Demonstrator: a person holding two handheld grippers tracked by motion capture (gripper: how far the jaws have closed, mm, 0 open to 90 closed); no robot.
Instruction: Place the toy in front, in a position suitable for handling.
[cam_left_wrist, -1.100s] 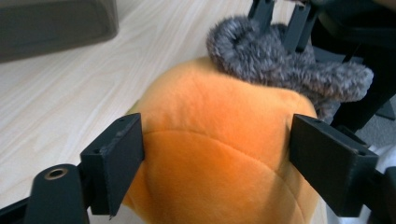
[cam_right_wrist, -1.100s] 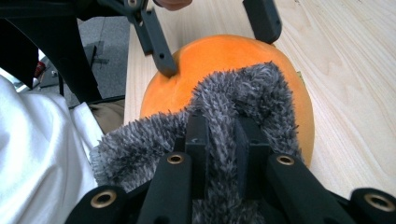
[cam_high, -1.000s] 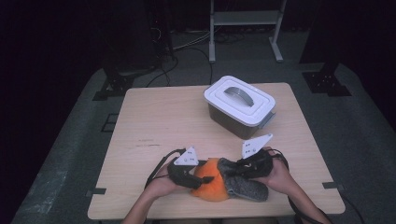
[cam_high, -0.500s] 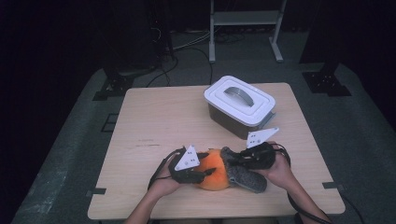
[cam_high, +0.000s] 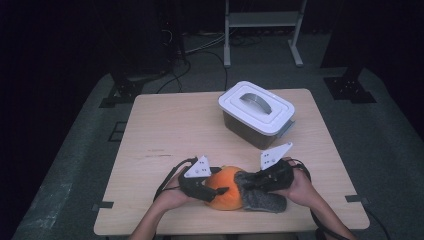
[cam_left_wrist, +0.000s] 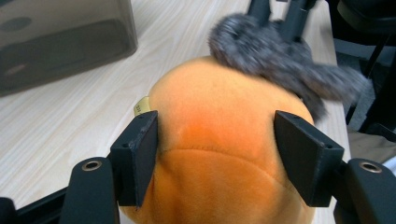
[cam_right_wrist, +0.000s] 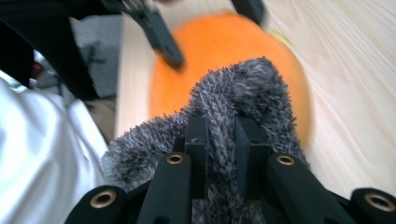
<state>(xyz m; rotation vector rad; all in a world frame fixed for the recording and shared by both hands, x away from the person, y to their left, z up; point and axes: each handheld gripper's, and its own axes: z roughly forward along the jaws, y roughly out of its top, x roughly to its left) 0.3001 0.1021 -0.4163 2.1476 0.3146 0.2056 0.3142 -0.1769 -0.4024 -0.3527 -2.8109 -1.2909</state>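
A round orange plush toy (cam_high: 226, 194) with a grey furry part (cam_high: 265, 199) lies near the table's front edge. My left gripper (cam_high: 216, 192) comes at it from the left. In the left gripper view its jaws press on both sides of the orange plush toy (cam_left_wrist: 219, 121), so the left gripper (cam_left_wrist: 217, 158) is shut on it. My right gripper (cam_high: 252, 184) comes from the right. In the right gripper view the right gripper (cam_right_wrist: 219, 126) is shut on a tuft of the grey furry part (cam_right_wrist: 233, 93), with the orange plush toy (cam_right_wrist: 224, 46) behind it.
A dark storage box with a white handled lid (cam_high: 256, 112) stands at the back right of the wooden table (cam_high: 170, 130). The box wall (cam_left_wrist: 60, 42) is in the left gripper view too. Cables trail from both grippers. A person's white clothing (cam_right_wrist: 37, 154) is close by.
The right gripper lifted slightly with the grey fur, then settled back down. The left gripper and the orange plush have barely shifted.
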